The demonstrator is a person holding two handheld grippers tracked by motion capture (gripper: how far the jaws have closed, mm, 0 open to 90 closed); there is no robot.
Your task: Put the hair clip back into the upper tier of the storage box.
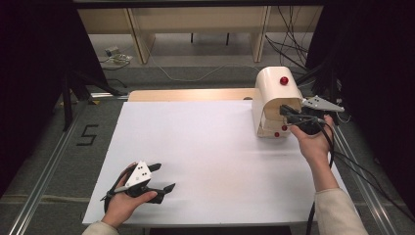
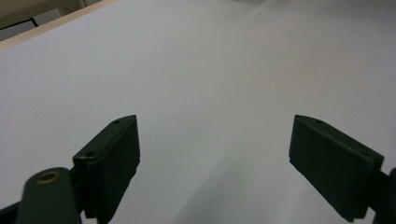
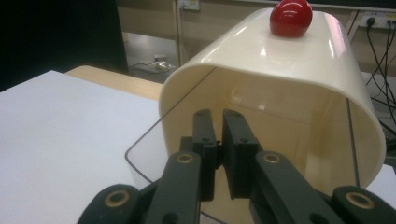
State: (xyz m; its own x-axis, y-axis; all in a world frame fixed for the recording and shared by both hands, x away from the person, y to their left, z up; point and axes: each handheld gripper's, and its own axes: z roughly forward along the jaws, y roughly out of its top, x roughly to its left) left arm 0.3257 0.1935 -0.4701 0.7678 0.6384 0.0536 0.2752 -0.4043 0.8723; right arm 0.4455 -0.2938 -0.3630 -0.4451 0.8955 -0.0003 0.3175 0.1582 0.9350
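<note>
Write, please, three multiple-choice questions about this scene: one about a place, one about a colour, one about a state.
1. Where on the table does the cream box stand?
A. near corner by the left hand
B. far right part
C. centre

2. What colour is the knob on top of the box?
A. red
B. blue
C. black

3. How do the jaws of the left gripper stand?
A. closed together
B. gripping the box
C. wide apart, nothing between them

Answers:
1 B, as the high view shows it at the far right, at the right gripper.
2 A, as the right gripper view shows a shiny red ball.
3 C, as the left gripper view shows bare white table between them.
</note>
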